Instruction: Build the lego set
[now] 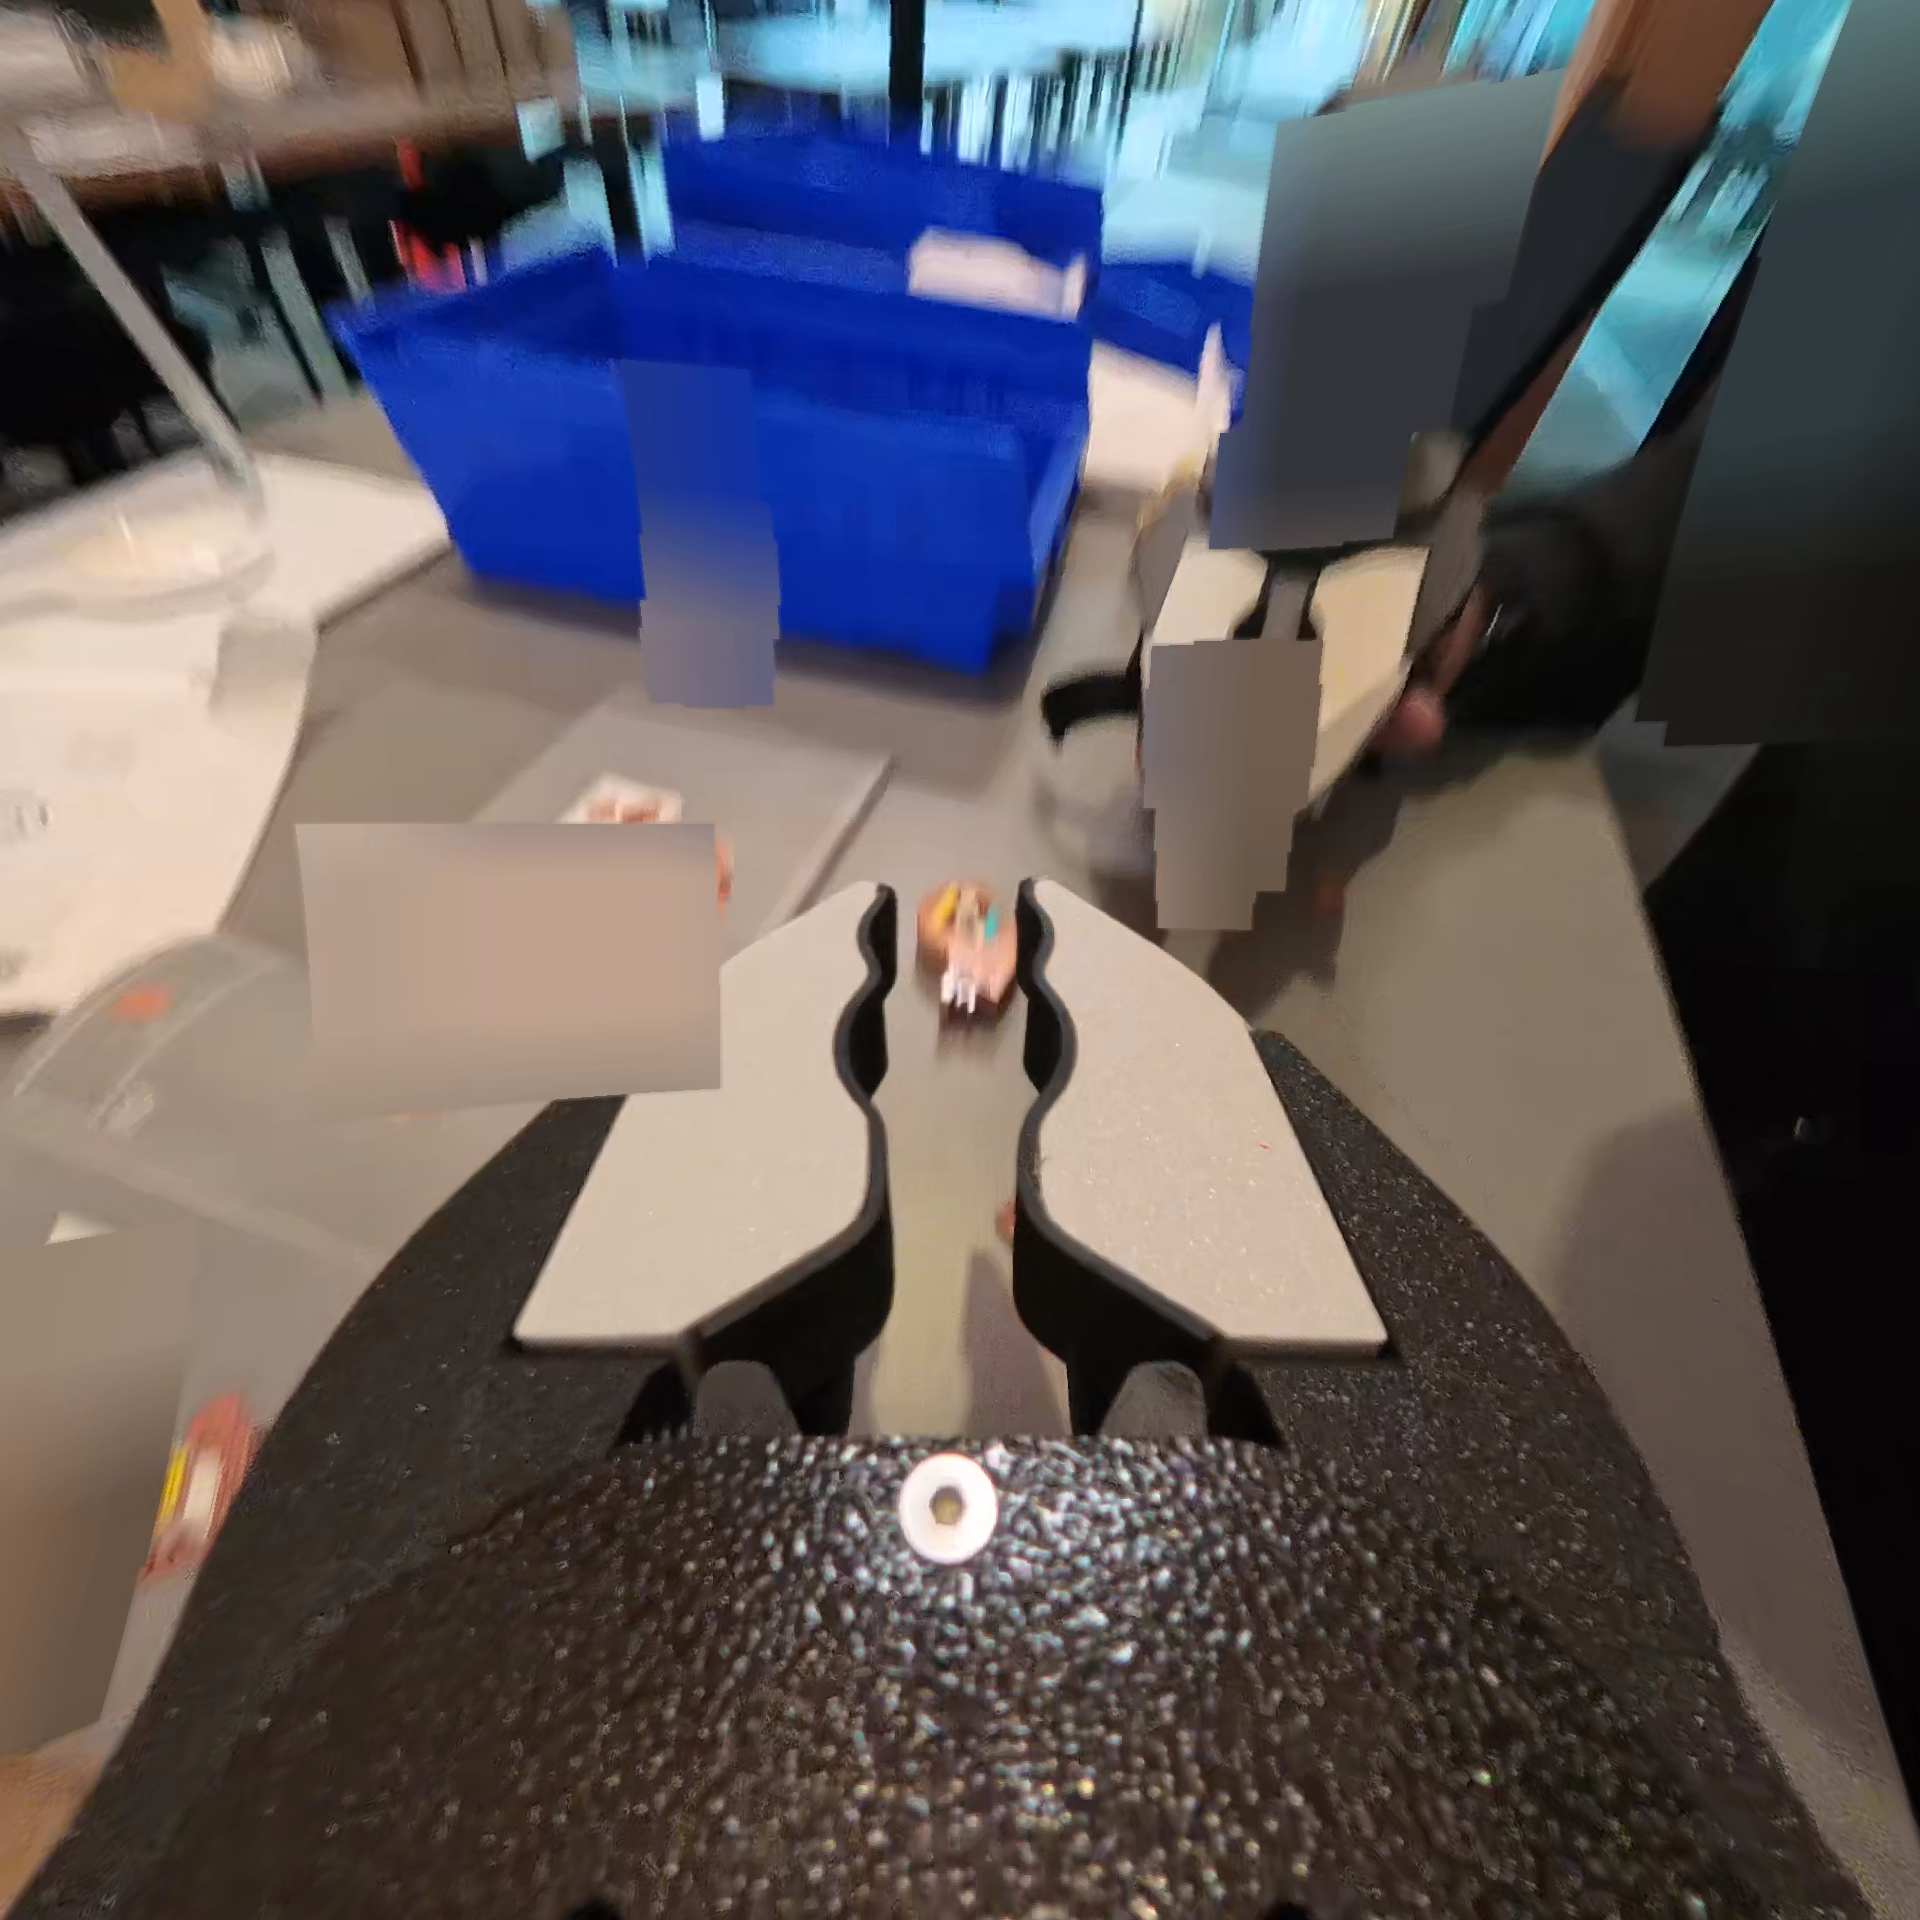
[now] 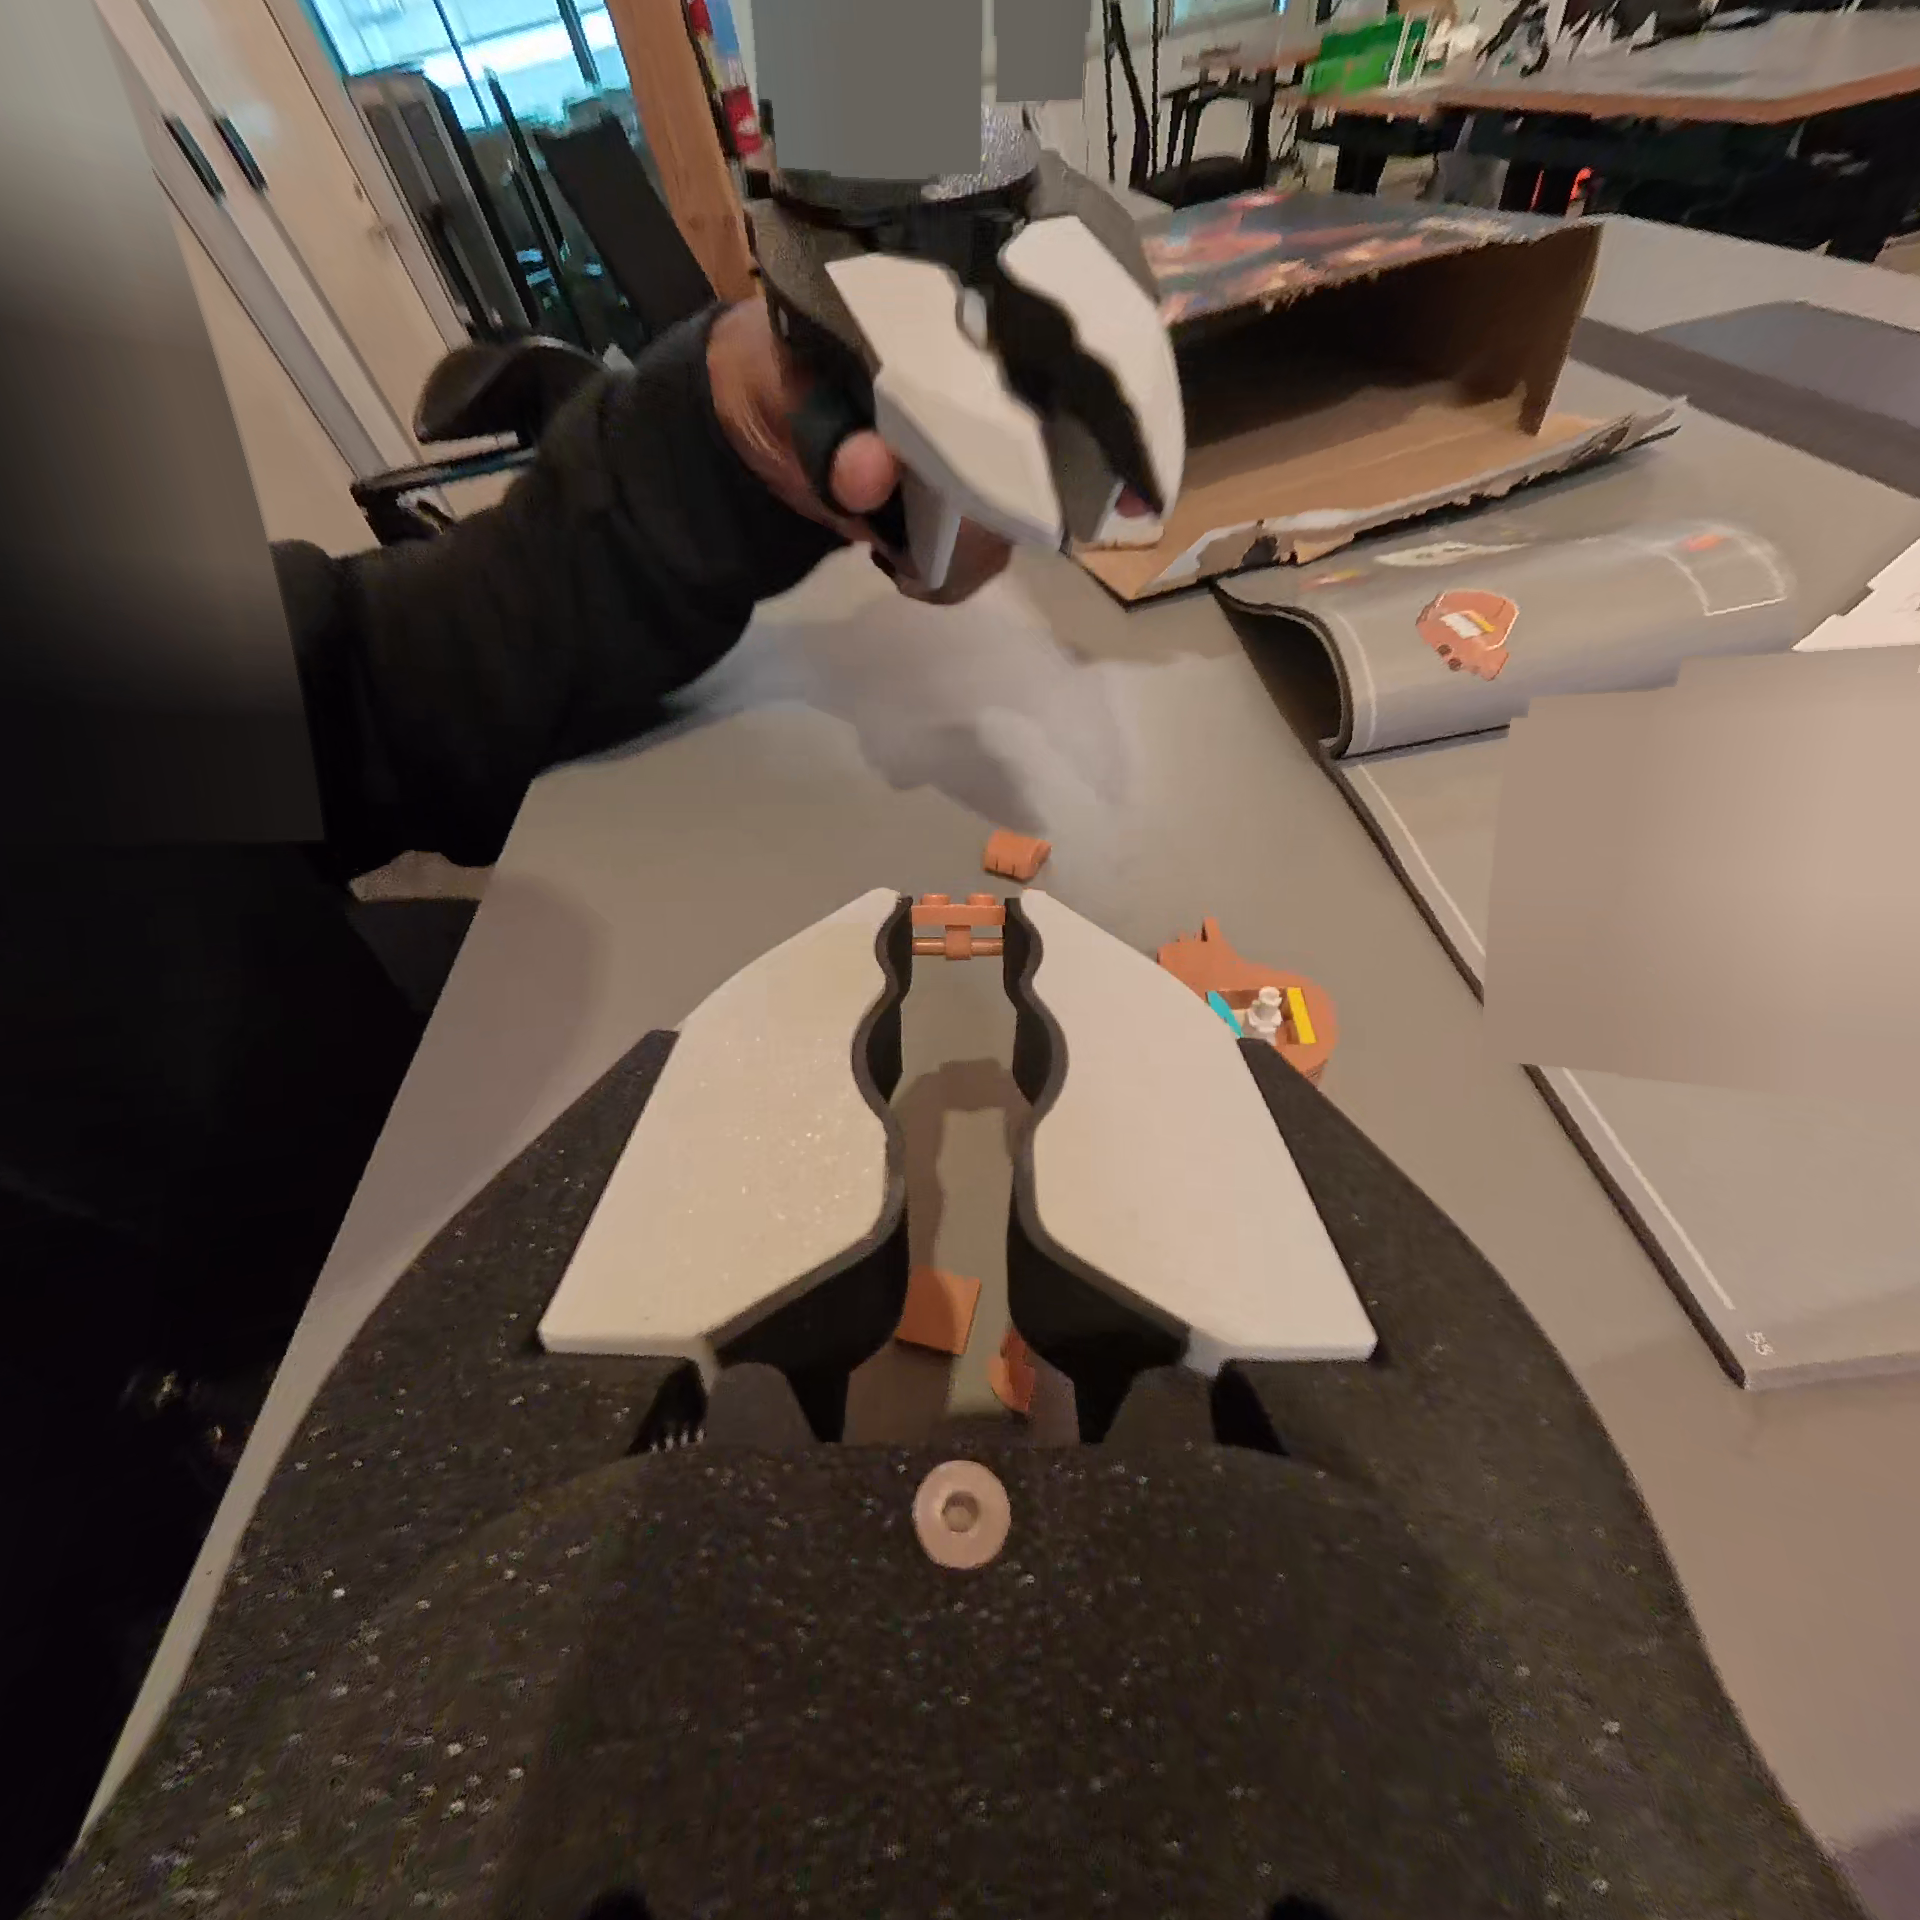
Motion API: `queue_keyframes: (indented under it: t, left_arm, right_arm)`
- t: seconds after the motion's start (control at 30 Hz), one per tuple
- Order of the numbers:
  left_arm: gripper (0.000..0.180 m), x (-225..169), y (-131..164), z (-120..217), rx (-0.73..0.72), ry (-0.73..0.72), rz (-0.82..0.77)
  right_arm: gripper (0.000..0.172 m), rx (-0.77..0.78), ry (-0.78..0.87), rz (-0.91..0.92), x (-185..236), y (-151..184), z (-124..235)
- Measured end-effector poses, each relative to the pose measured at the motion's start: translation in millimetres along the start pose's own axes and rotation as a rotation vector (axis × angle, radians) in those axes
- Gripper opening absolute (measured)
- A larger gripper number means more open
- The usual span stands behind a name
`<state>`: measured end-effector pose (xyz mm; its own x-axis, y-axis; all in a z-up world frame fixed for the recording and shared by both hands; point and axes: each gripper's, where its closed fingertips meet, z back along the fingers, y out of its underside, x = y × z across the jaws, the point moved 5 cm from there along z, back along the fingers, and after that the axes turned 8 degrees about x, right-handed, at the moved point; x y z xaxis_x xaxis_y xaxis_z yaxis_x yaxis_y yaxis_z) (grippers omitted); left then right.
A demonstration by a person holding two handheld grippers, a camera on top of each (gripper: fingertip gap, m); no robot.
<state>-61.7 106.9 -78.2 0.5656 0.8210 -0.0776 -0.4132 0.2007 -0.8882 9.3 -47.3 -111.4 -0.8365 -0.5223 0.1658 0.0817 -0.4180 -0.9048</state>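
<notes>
Both tools are seen over a grey bench (image 2: 727, 790). A small brown plastic brick with a bar (image 2: 958, 927) is being clamped at the right tool's (image 2: 958, 920) tips. The left tool (image 1: 956, 940), parted and empty, is being held above a round brown brick model (image 1: 966, 951), perhaps for alignment. Only the right view is showing a loose curved brown piece (image 2: 1016, 852) and a torn cardboard box (image 2: 1382, 384).

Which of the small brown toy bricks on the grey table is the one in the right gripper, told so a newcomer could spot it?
On the grey table, find the right gripper low in the right wrist view. Its tips pinch a small brown plate with two studs and a bar. Unlike the loose curved brown piece beyond and the round brown build to its right, it is off the table.
</notes>
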Motion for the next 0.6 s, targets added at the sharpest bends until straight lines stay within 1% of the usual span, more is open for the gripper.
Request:
queue_keyframes:
  t: [0.07,0.1,0.2,0.3,0.37,0.47,0.6]
  left_arm:
    - [0.024,-6,30,-2,0.212,-0.003,-0.001]
    - [0.026,-9,44,-5,0.289,-0.009,-0.003]
    - [0.028,-18,70,-17,0.420,-0.013,-0.076]
    - [0.034,-23,78,-25,0.469,-0.002,-0.174]
    - [0.033,-24,77,-29,0.476,0.003,-0.186]
    - [0.022,-24,79,-35,0.509,-0.014,-0.212]
    - [0.018,-25,75,-41,0.496,0.003,-0.157]
  right_arm:
    - [0.016,0.039,0.006,0.016,1,3,-3]
    - [0.016,0.057,0.008,0.019,1,5,-5]
    - [0.016,0.087,-0.004,0.016,2,8,-8]
    - [0.016,0.090,-0.016,0.008,2,9,-8]
    - [0.016,0.092,-0.019,0.003,1,9,-8]
    - [0.016,0.099,-0.021,0.001,1,10,-8]
    - [0.016,0.129,-0.016,0.015,3,12,-11]
